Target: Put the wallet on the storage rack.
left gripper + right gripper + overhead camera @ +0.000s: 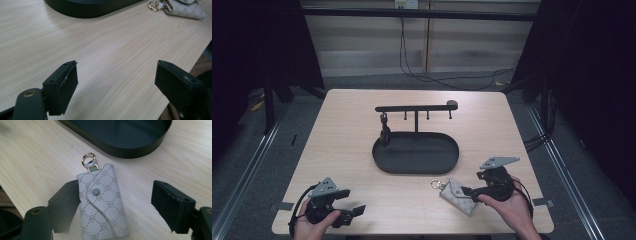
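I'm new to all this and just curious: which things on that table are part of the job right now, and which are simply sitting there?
In the job:
- key pouch, lying between the jaws of the right gripper
- its metal ring

Just there:
- black tray
- hook rack
- left gripper, open over bare table

Place: you're at a recording bench in a lab or studio, not a home.
Surround: dark curtains (pixel 257 45) close both sides of the frame.
Table: your bare pale wood table (pixel 342 150) stands alone at centre.
Floor: grey carpet, metal rails (pixel 247 170) along lower left and right.
Wiring: loose black cables (pixel 432 75) trail across the top centre.
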{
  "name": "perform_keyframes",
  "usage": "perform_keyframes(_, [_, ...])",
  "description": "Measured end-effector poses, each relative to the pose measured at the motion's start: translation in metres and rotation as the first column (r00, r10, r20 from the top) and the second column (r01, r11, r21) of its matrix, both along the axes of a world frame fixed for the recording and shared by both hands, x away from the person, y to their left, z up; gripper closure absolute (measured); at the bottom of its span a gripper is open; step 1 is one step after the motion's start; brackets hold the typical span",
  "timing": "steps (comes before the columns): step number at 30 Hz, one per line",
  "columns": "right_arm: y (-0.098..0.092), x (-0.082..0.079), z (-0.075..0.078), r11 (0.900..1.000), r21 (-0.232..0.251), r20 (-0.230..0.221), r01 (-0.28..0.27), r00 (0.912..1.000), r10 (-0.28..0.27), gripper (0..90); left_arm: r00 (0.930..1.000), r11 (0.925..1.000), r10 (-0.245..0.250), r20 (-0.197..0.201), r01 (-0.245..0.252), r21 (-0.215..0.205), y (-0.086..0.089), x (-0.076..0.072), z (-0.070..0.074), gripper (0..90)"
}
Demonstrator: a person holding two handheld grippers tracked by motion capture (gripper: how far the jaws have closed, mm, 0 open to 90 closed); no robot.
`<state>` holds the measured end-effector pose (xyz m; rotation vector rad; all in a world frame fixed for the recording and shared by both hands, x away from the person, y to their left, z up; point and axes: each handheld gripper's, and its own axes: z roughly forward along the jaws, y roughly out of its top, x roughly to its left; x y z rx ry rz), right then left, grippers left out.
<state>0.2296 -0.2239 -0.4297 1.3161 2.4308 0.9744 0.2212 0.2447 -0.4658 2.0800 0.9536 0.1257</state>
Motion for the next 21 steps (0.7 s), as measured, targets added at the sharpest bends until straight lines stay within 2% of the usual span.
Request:
perform_keyframes(6, [0.009,0.008,0.003,0.999,-0.028,-0.052,-0.034,0.9981,0.033,26.1,1.0,1.0,-0.005,-0.005,0.005,-0.005,0.001,0.001,0.0,18.3])
perform_keyframes(8, [0.015,0.011,0.004,0.995,-0.08,-0.094,-0.067,0.9938,0.06,25.9,0.9999,0.9999,-0.01,-0.001,0.01,-0.002,0.0,0.0,0.0,18.3])
perform_keyframes(11, [0.018,0.015,0.003,0.99,-0.105,-0.119,-0.089,0.9899,0.077,26.0,0.9998,0.9997,-0.022,-0.004,0.022,-0.01,0.0,0.0,0.001,18.2])
perform_keyframes(14, [0.023,0.02,-0.001,0.984,-0.13,-0.168,-0.124,0.9806,0.101,24.0,0.9995,0.9995,-0.031,0.003,0.031,-0.008,-0.002,-0.003,0.002,17.7])
perform_keyframes(15, [0.026,0.022,-0.004,0.98,-0.142,-0.197,-0.139,0.9741,0.11,23.8,0.9994,0.9993,-0.035,0.003,0.035,-0.01,-0.002,-0.004,0.002,17.7])
perform_keyframes(16, [0.026,0.022,-0.004,0.98,-0.142,-0.197,-0.139,0.9741,0.11,23.8,0.9994,0.9993,-0.036,0.001,0.036,-0.013,-0.002,-0.004,0.002,17.7])
perform_keyframes(21, [0.033,0.026,-0.008,0.973,-0.163,-0.251,-0.162,0.9609,0.118,22.6,0.9995,0.9993,-0.032,-0.003,0.032,-0.021,-0.001,-0.003,0.002,17.7])
